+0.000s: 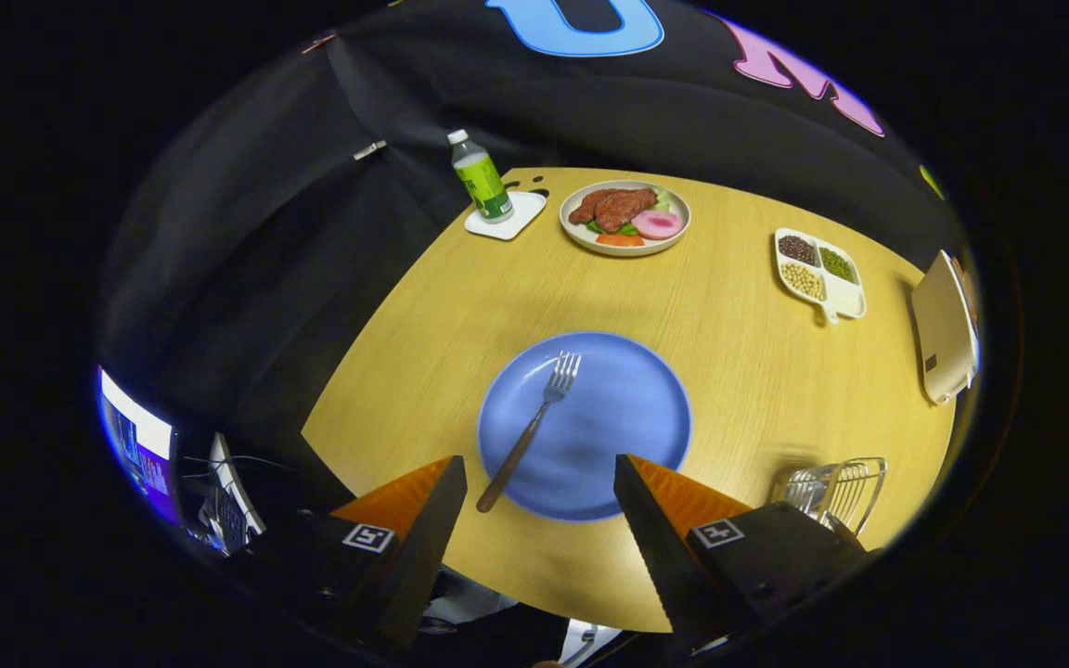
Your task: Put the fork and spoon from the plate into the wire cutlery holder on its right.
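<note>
Wide wooden surface (739,371) under everything, pale and rounded at its near edge. Blue plate (627,408) at its middle, taken here as the landmark. Spread tongs (539,482) hovering above the plate's near rim, fingers well apart, pinching nothing, one fingertip (446,482) beside the fork handle and the other over the plate's near right rim. Beyond the plate, toward the booth wall, a white dish (674,237) loaded with brown meat, a pink slice, greens and an orange piece. Far to the plate's right, at the surface's edge, a tan flat object (941,334) tilted on its side, kind unclear. Right of the plate and close to the near edge, the wire cutlery holder (845,487), partly hidden behind the right finger, something metallic seemingly inside, though whether a spoon cannot be told. Beyond and right of the plate, a white divided tray (845,297) with dark, green and pale beans in separate compartments. Beyond and left of the plate, a clear bottle (479,176) with green label, upright on a white coaster (521,223). On the plate's left half, the fork (534,422), lying diagonally, tines pointing away, dark handle end overhanging the near rim, just ahead of the left finger.
</note>
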Motion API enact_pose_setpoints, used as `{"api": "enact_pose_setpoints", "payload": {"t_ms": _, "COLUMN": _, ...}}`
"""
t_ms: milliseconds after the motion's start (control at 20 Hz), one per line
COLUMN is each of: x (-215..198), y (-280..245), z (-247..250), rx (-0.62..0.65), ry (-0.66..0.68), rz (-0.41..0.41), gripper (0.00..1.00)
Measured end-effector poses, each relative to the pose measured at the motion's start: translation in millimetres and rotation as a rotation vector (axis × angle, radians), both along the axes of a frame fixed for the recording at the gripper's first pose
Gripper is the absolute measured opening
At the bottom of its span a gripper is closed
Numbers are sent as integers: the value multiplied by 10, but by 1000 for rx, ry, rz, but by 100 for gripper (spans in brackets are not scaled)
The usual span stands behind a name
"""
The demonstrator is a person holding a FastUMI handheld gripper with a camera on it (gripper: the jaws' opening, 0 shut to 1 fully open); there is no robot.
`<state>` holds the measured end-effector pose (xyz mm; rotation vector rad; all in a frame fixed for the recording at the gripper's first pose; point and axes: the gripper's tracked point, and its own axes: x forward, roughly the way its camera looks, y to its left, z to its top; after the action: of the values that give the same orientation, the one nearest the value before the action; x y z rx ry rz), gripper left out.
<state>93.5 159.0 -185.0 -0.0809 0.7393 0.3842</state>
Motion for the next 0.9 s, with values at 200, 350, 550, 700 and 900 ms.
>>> {"api": "enact_pose_setpoints", "payload": {"t_ms": 200, "x": 199, "y": 166, "z": -368, "rx": 19, "ry": 86, "rz": -55, "gripper": 100}}
{"api": "enact_pose_setpoints", "payload": {"t_ms": 350, "x": 332, "y": 160, "z": -630, "rx": 4, "ry": 122, "rz": -107, "gripper": 100}}
{"api": "enact_pose_setpoints", "payload": {"t_ms": 550, "x": 381, "y": 162, "z": -904, "rx": 8, "ry": 204, "rz": -164, "gripper": 98}}
{"api": "enact_pose_setpoints", "payload": {"t_ms": 700, "x": 394, "y": 179, "z": -1014, "rx": 30, "ry": 250, "rz": -200, "gripper": 86}}
{"api": "enact_pose_setpoints", "payload": {"t_ms": 900, "x": 370, "y": 206, "z": -1099, "rx": 63, "ry": 313, "rz": -234, "gripper": 67}}
